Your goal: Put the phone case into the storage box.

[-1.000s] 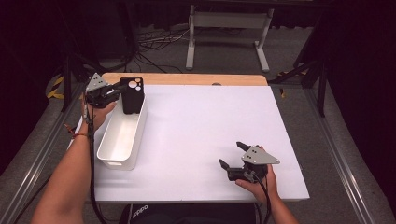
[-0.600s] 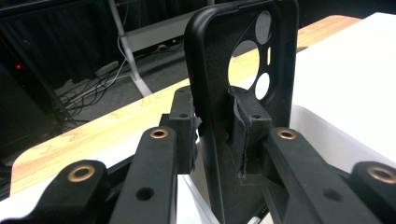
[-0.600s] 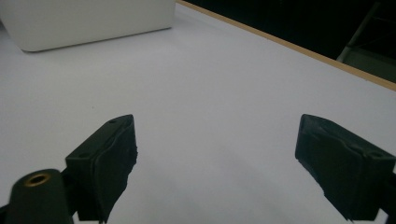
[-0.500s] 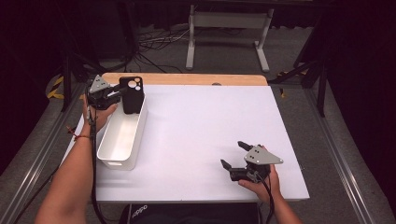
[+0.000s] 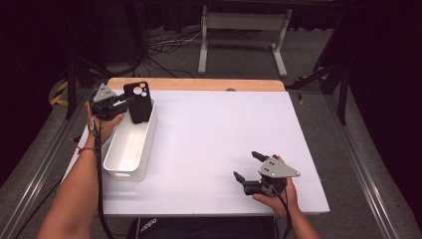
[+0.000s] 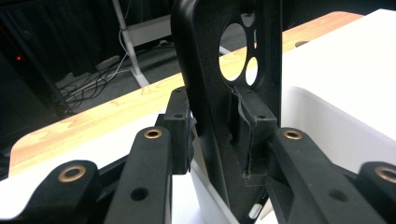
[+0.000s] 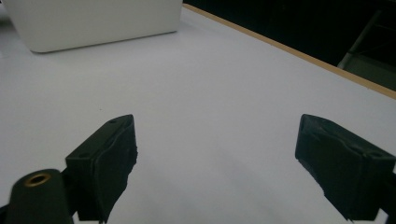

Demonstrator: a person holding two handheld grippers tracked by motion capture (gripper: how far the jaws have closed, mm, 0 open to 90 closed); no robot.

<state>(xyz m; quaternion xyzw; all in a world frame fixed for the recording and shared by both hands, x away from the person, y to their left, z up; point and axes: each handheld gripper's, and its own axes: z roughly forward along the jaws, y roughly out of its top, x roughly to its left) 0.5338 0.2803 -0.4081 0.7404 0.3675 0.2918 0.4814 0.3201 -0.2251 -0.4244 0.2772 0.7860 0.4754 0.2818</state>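
i'm scanning for anything readable and there's very little. at the bottom edge of the high view there's a dark garment [image 5: 199,229] on the person, with small pale lettering on it, seen upside down and too small and blurred for me to make out. the phone case [image 5: 138,101], the white bin [image 5: 130,149] and the white table [image 5: 224,139] carry no print i can read. in the left gripper view and the right gripper view i see no labels, numbers or signs.
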